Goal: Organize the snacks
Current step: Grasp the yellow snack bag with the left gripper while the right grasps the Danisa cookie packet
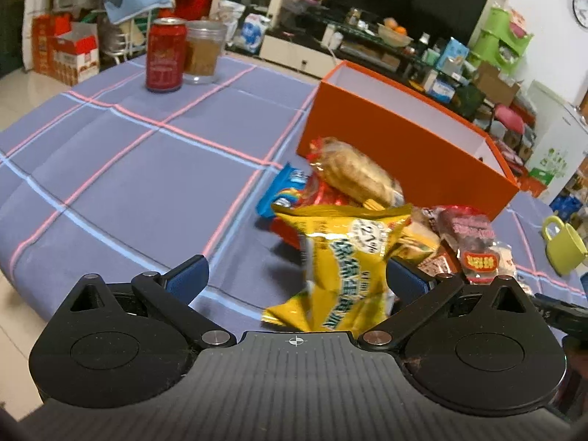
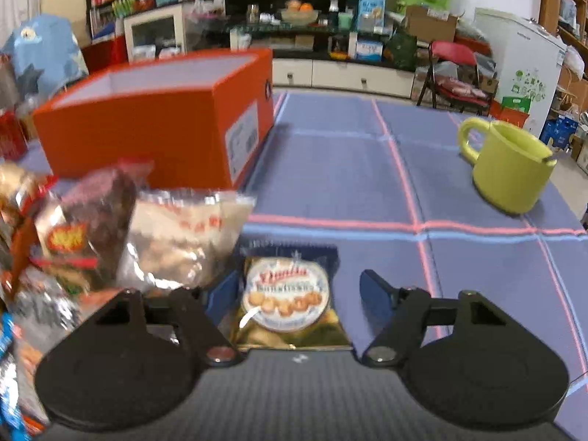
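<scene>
Tilting down | left claw (image 1: 296, 275) spread, yellow packet (image 1: 341, 275) between | right claw (image 2: 294, 294) spread over cookie packet (image 2: 286, 294)

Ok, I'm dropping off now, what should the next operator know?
Left claw: open, yellow packet between its fingers, one pad clear of it, so not gripped.
Right claw: open around the cookie packet lying on the tablecloth; not pinched yet.
Orange box: open-topped, behind the snack pile; no snack visible inside, floor hidden.
Done: nothing boxed that I can see.
Left: grip both packets, box them, then the pile.
</scene>
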The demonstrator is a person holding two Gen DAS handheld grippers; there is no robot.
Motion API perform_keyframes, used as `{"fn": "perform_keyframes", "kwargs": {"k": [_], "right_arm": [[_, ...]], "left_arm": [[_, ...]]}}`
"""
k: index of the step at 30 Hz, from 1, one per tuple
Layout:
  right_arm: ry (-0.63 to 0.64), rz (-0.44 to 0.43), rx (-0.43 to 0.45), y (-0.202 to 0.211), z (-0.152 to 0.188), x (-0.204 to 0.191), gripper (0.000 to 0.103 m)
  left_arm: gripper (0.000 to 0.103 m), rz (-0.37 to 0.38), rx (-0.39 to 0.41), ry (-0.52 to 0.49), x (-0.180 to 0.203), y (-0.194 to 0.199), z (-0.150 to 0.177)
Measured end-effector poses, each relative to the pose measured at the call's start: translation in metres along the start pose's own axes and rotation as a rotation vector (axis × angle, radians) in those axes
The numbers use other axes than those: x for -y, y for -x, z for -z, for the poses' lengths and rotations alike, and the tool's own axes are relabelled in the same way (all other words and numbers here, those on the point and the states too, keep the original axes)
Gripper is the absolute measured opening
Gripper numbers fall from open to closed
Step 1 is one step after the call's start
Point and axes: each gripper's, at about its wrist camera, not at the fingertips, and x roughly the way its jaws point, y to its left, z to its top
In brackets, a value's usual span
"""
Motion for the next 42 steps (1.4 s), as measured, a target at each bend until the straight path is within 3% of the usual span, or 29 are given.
{"fn": "perform_keyframes", "kwargs": {"k": [8,19,25,38,39,40,42], "right_arm": [[-0.008,-0.031,0.023,0.0,0.006,0.004,0.07],[-0.017,-0.019,0.033,-0.002,0.005,0.001,0.074],[-0.03,-0.013,0.031,-0.004,0.004,0.001,0.073],[-0.017,-0.022,-0.007,-0.004,0.003,-0.006,0.057],[-0.02,-0.026,-0.011,-0.004,0.003,-0.006,0.054],[-0.02,-0.029,-0.014,-0.004,0.003,-0.006,0.051],[-0.02,-0.034,-0.018,-0.002,0.001,-0.006,0.048]], "left_arm": [[0.087,-0.015,-0.008,-0.103,0.02,-0.012,-0.003],[0.085,-0.042,-0.023,-0.07,0.013,-0.024,-0.01],[0.065,-0.008,-0.029,-0.083,0.015,-0.025,-0.007],[0.055,0.026,-0.062,-0.071,0.014,-0.039,-0.002],[0.052,0.034,-0.065,-0.071,0.013,-0.039,-0.002],[0.035,0.058,-0.068,-0.067,0.011,-0.04,-0.002],[0.025,0.074,-0.07,-0.061,0.01,-0.038,-0.003]]}}
